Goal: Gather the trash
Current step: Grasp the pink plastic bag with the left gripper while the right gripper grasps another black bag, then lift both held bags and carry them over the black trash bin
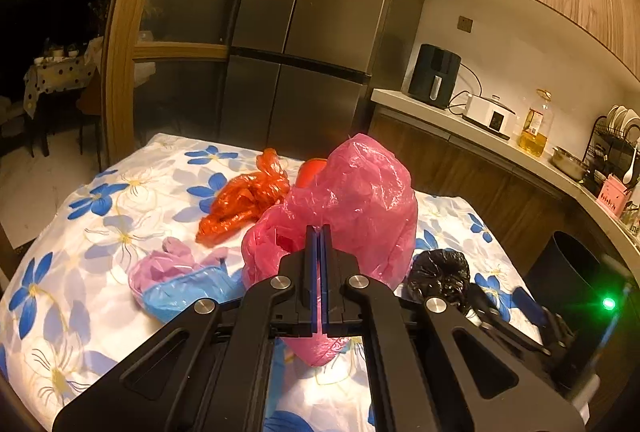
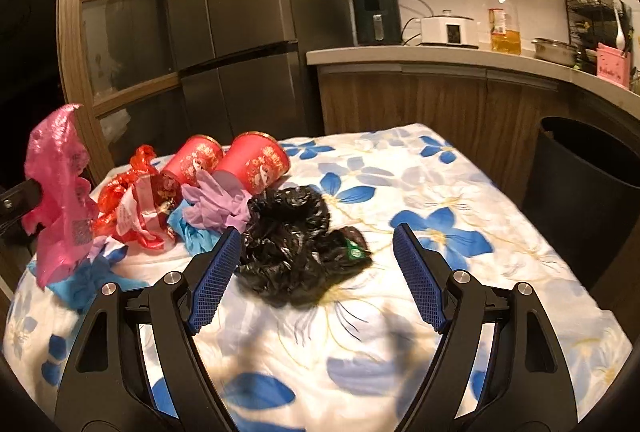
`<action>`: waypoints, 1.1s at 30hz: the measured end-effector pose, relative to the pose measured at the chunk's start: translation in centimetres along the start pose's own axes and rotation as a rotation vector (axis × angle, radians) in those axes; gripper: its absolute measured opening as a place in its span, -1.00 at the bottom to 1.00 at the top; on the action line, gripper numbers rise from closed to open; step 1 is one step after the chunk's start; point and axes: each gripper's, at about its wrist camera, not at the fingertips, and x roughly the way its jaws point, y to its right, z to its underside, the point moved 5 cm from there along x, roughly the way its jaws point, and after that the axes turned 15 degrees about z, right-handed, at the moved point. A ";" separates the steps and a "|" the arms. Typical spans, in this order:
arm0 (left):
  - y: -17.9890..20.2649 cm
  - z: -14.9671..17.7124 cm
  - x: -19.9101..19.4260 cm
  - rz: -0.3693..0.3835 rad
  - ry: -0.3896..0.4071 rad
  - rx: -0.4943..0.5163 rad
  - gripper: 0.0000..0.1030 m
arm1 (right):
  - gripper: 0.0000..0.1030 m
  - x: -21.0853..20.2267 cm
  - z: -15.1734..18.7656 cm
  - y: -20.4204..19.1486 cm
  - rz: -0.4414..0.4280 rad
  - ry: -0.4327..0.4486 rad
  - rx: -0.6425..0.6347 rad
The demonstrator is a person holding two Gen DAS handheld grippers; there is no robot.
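My left gripper (image 1: pixel 319 232) is shut on a pink plastic bag (image 1: pixel 352 192), which hangs lifted off the flowered table cloth (image 1: pixel 100 232); the same pink bag (image 2: pixel 60 184) shows at the left of the right wrist view. My right gripper (image 2: pixel 316 256) stands open just in front of a crumpled black plastic bag (image 2: pixel 292 244), whose near edge lies between the fingertips without touching the pads. Behind it lie a purple glove (image 2: pixel 218 204), blue gloves (image 2: pixel 86 280), red wrappers (image 2: pixel 140 204) and two red paper cups (image 2: pixel 256 160) on their sides. An orange bag (image 1: pixel 244 200) lies further back.
A dark waste bin (image 2: pixel 584 192) stands on the floor right of the table. Behind it runs a counter (image 2: pixel 440 54) with an air fryer, a cooker, an oil bottle and a dish rack. A grey fridge (image 1: pixel 312 32) rises beyond the table's far edge.
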 end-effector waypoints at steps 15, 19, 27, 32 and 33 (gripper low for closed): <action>0.5 0.5 1.4 0.027 -0.029 -0.002 -0.99 | -0.75 2.7 1.2 -1.0 -0.045 -0.115 -0.025; 1.2 0.6 1.4 0.043 -0.033 0.008 -0.99 | -0.77 0.3 0.7 0.7 -0.037 -0.069 -0.005; 4.6 0.9 1.4 0.086 -0.029 0.039 -0.99 | -0.78 -3.9 -0.7 4.7 -0.013 0.013 0.044; 7.6 1.3 2.0 0.129 -0.036 0.061 -0.99 | -0.79 -5.4 -1.3 7.5 0.013 0.038 0.068; 8.5 1.5 2.1 0.143 -0.039 0.070 -0.99 | -0.79 -5.5 -1.4 8.0 0.018 0.043 0.071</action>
